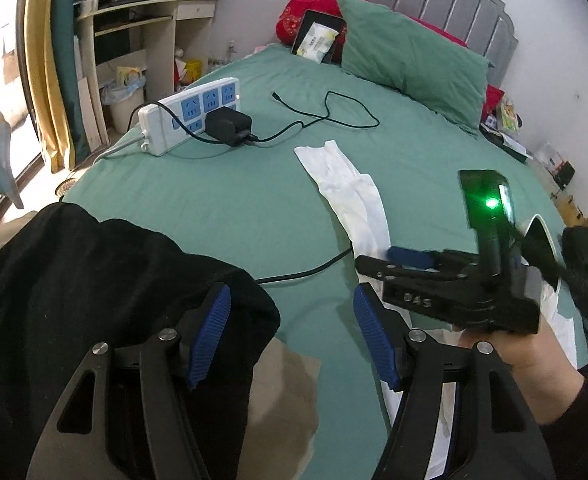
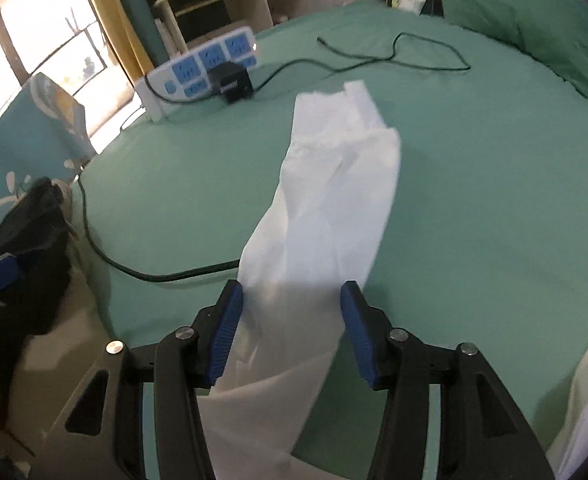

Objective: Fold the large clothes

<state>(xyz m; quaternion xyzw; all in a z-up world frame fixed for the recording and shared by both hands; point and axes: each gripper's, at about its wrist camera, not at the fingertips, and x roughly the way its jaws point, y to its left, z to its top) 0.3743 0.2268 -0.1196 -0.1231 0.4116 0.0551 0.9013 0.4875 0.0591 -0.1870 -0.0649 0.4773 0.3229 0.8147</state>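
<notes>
Laying-out step: right gripper [image 2: 292, 328], fingers apart astride white garment [image 2: 333, 184], frame centre; left gripper [image 1: 292, 336] fingers apart, empty; next, grasp an edge.

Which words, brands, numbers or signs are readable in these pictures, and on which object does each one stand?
"DAS": raised letters, only partly legible, on the right gripper body.
White packet by the red pillow: printing too small to read.
Black charger label: blurred.
Power strip: no readable text.

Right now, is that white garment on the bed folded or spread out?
Spread out: the white garment lies as one long strip across the green bed, unfolded.
</notes>
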